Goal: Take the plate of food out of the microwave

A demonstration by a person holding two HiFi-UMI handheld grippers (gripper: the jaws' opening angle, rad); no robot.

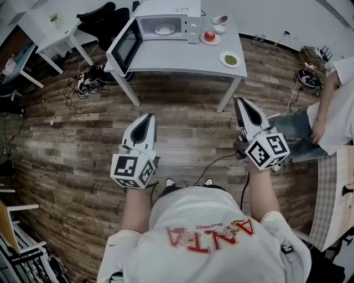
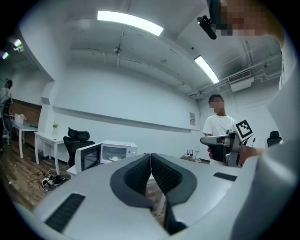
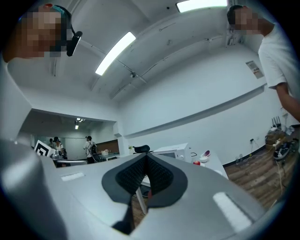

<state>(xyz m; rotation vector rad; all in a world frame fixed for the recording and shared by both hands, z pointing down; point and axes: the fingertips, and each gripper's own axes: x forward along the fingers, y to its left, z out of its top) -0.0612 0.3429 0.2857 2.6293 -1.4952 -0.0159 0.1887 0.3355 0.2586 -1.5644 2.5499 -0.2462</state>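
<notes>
The only lettering that could be read was "ANTA", in large red capitals across the back of the person's white shirt (image 1: 210, 243), upside down in the head view. A smaller red script line beside it was illegible. A notice (image 2: 192, 118) on the wall was too small to read.

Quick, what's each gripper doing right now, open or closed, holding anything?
Left gripper: closed, holding nothing.
Right gripper: closed, holding nothing.

The grey table (image 1: 182, 55) bears an open microwave (image 1: 171, 9) and small dishes (image 1: 230, 59).
</notes>
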